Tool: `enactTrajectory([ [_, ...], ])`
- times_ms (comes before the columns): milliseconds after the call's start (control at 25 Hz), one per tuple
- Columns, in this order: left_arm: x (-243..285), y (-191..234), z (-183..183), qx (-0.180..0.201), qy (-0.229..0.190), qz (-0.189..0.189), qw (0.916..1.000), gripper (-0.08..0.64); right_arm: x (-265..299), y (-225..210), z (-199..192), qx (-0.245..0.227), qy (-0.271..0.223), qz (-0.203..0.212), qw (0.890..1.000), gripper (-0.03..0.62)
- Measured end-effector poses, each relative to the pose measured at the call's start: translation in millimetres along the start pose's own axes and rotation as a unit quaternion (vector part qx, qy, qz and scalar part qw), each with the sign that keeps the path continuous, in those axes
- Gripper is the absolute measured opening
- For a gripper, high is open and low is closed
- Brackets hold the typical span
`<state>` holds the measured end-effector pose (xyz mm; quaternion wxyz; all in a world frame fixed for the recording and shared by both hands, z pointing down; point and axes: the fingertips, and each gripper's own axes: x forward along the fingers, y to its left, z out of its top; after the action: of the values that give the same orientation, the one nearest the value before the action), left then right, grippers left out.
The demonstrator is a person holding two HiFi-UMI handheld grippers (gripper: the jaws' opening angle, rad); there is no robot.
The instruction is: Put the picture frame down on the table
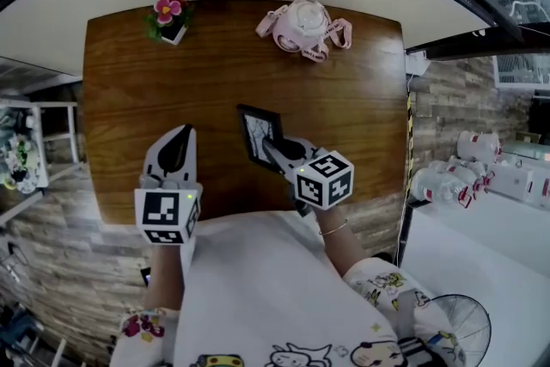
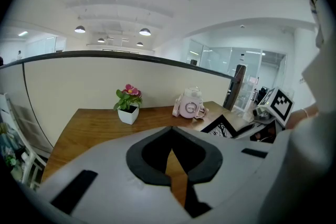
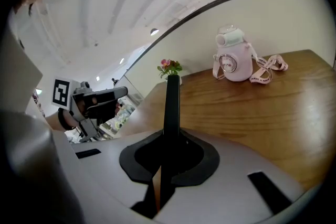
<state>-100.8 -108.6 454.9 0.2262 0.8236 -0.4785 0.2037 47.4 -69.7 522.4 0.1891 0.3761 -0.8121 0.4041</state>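
Pinching picture frame by thin edge in right gripper, tilted over table middle. Likely light, stiff, glass-fronted: fragile, slippery; gripping rim safest. Holding left gripper pressed together, empty.

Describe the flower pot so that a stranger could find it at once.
Start from the brown wooden table. Go to its far left corner, as the person sees it. There stands the flower pot: a white square pot with green leaves and a pink bloom, the only plant; the pink bottle stands further right.
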Motion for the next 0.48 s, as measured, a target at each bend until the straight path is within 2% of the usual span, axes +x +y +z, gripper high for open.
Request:
enactTrajectory([
  [480,8,-3,-7,0.001,0.012,-0.013,0.9998,0.003,17,4,-24,0.049,0.054,0.040,0.997,0.021],
])
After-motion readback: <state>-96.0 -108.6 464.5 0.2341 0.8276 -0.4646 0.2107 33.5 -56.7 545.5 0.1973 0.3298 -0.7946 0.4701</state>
